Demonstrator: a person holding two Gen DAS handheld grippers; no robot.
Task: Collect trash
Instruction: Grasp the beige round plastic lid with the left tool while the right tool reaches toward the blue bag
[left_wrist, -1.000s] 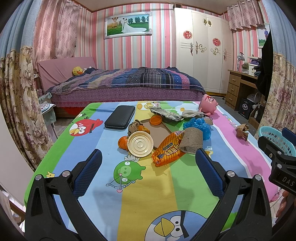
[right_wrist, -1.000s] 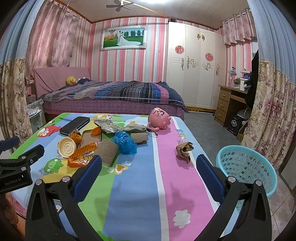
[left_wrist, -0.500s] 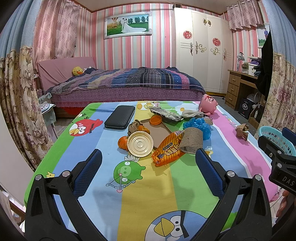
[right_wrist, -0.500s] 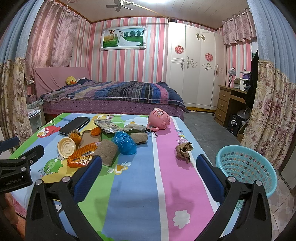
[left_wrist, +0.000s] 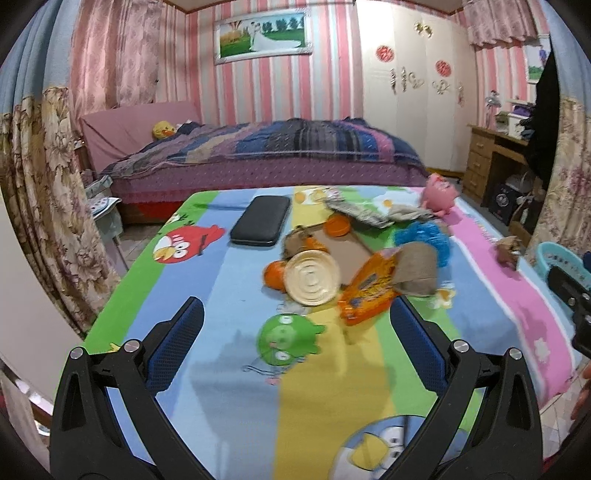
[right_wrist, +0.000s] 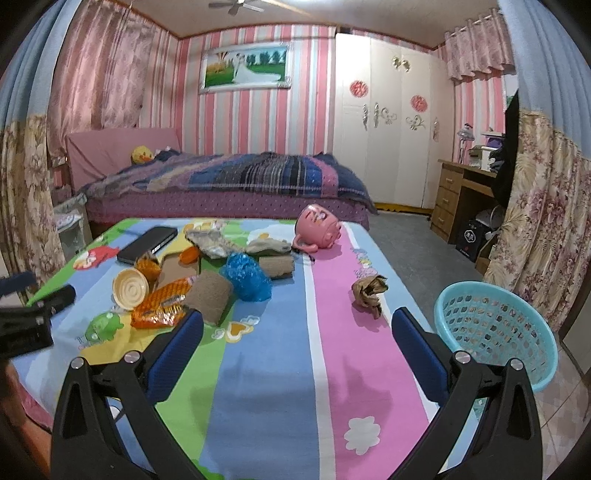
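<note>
Two grippers, left gripper (left_wrist: 295, 325) and right gripper (right_wrist: 297, 332), spread wide, empty. Crumpled brown paper (right_wrist: 369, 291) near basket (right_wrist: 495, 332): likely light, soft; pinch across bulk.

One basket (right_wrist: 495, 328), one black case (left_wrist: 260, 220), two orange peels (left_wrist: 275, 274) (maybe more), one lid (left_wrist: 313, 277).

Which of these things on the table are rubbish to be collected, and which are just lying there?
For the job: orange snack wrapper, blue plastic bag, crumpled brown paper, round cream lid, turquoise basket.

Just lying about, probably: black case, pink piggy bank.
</note>
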